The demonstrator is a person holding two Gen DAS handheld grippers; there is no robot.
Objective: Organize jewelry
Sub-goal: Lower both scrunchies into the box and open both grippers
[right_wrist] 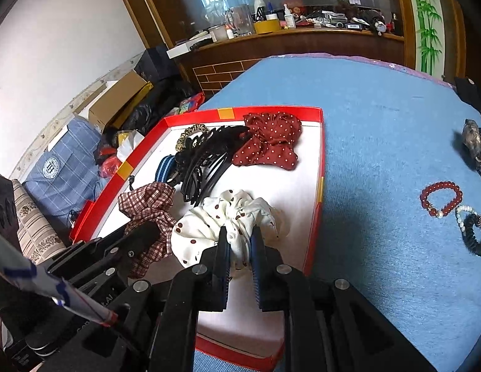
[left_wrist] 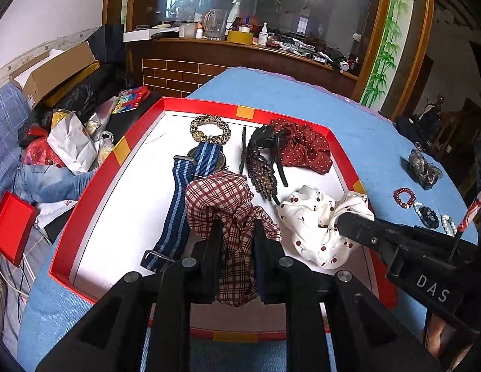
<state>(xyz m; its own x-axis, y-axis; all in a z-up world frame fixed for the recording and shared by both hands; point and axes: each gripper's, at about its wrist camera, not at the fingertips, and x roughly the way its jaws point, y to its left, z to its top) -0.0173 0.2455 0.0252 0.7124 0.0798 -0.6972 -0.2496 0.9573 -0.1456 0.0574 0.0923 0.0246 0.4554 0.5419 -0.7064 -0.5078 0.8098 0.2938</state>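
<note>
Tray (left_wrist: 85,214) mostly loaded. Plaid scrunchie (left_wrist: 221,207) pinched in left gripper (left_wrist: 237,229), cherry scrunchie (right_wrist: 234,217) in right gripper (right_wrist: 240,235), both low over tray. Bracelets (right_wrist: 442,198) left on blue cloth (right_wrist: 380,142), apparently unsorted.

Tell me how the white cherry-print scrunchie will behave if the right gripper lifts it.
Likely floppy: the white cherry-print scrunchie lies in loose, crumpled folds. Probably light, being thin fabric. The right gripper pinches only one fold, so the rest should sag and dangle.
</note>
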